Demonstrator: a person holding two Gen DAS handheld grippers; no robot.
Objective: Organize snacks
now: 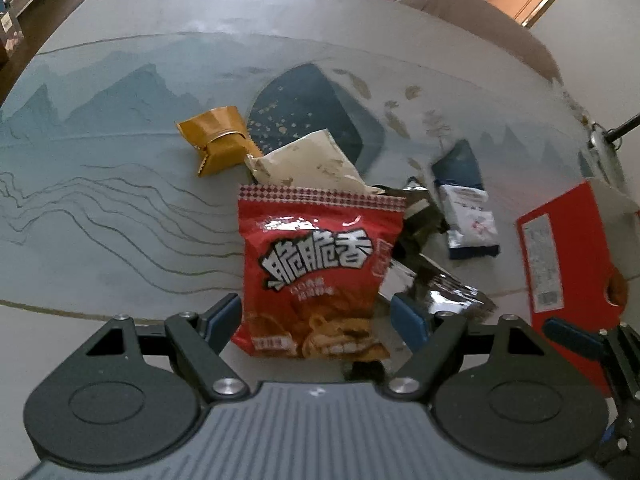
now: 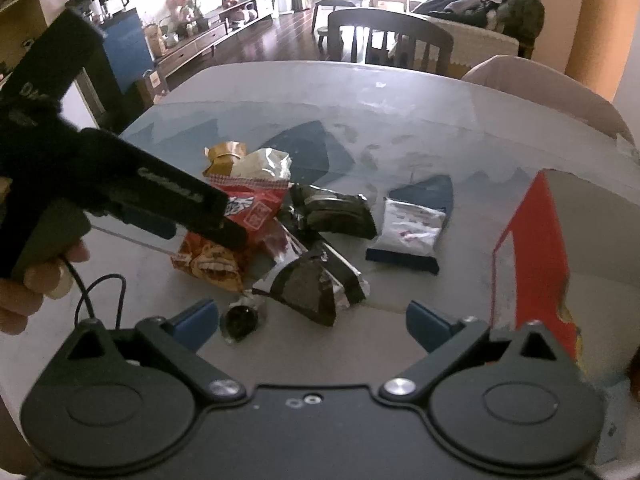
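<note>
A heap of snack packets was seen at the middle of a table [image 1: 120, 80] laid with a blue mountain-patterned cover. The left gripper [image 1: 316, 320] was tilted steeply down over a red crisp bag [image 1: 316, 264], its blue-padded jaws spread wide to either side of the bag's lower end, with a gap still visible at each pad, so nothing was gripped. Behind the red bag lay a cream packet [image 1: 308, 160] and, just beyond it, a gold wrapper [image 1: 216, 140]. To the red bag's right, dark foil packets [image 1: 424, 280] were piled against it, and a blue-and-white packet [image 1: 468, 208] lay a little apart. A red box [image 1: 568, 272] was seen at the right edge of the table.

From the right wrist, the right gripper [image 2: 312, 324] was shown with its jaws wide apart and empty, held above a triangular dark packet [image 2: 316, 284] and a small round dark sweet [image 2: 242, 320]. The left gripper's black body was seen crossing over the red bag, held by a hand [image 2: 28, 280] at the frame's left edge.
</note>
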